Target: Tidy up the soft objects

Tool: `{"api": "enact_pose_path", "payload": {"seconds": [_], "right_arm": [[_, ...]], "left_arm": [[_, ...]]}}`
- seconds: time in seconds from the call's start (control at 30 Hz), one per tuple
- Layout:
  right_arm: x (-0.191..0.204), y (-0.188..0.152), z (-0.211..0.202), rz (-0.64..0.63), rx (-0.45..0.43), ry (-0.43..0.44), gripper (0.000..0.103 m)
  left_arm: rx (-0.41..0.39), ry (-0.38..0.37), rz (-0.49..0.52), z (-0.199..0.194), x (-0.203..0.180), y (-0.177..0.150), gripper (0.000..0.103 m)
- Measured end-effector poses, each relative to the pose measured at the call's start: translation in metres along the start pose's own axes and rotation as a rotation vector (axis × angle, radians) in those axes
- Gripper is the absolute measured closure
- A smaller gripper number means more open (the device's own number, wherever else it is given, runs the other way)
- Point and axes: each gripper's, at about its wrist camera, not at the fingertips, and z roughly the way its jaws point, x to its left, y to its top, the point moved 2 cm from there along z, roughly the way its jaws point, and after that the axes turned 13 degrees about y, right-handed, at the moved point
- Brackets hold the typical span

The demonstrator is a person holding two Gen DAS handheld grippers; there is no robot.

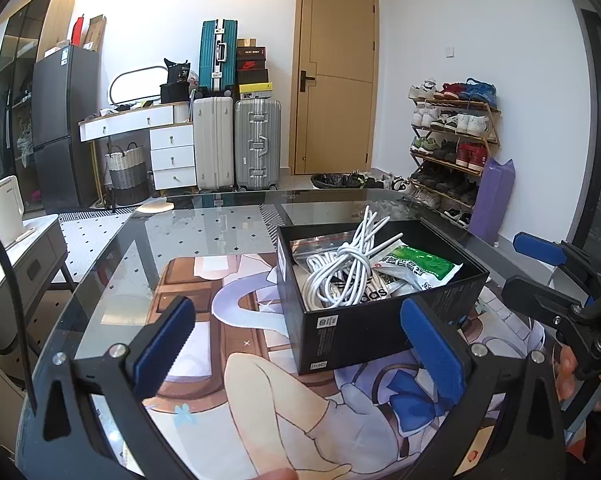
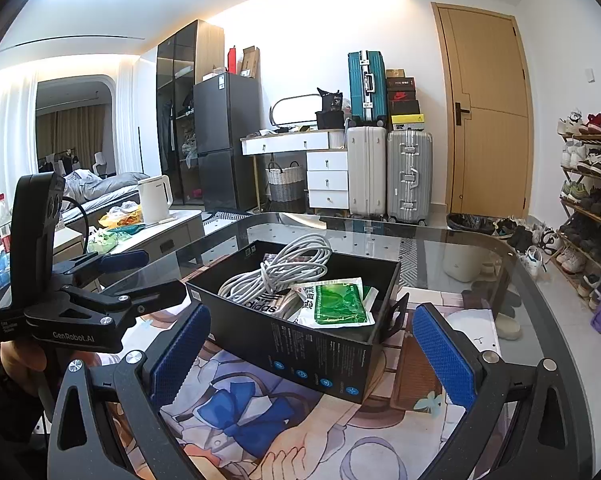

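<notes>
An open black cardboard box [image 1: 352, 332] sits on the glass table [image 1: 204, 232], holding a coiled white cable [image 1: 352, 268] and a green-and-white plastic pouch [image 2: 340, 304]. The left claw [image 1: 300, 344] and right claw [image 2: 312, 352] both hang spread apart, empty, near the box.

Bright, sharp fisheye views, edges bent and vignetted black.
Ceiling light blows out overhead; the glossy glass tabletop [image 2: 452, 248] mirrors the room, perhaps hiding detail.

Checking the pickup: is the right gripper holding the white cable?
No, the white cable lies coiled in the black box; the right gripper is open.
</notes>
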Motion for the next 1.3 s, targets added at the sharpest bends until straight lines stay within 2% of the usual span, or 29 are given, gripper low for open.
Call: {"api": "enact_pose_path", "payload": {"seconds": [1.3], "right_arm": [[0.0006, -0.0015, 0.0005, -0.002, -0.001, -0.001, 0.000]], "left_arm": [[-0.010, 0.004, -0.002, -0.0044, -0.0006, -0.0011, 0.000]]}}
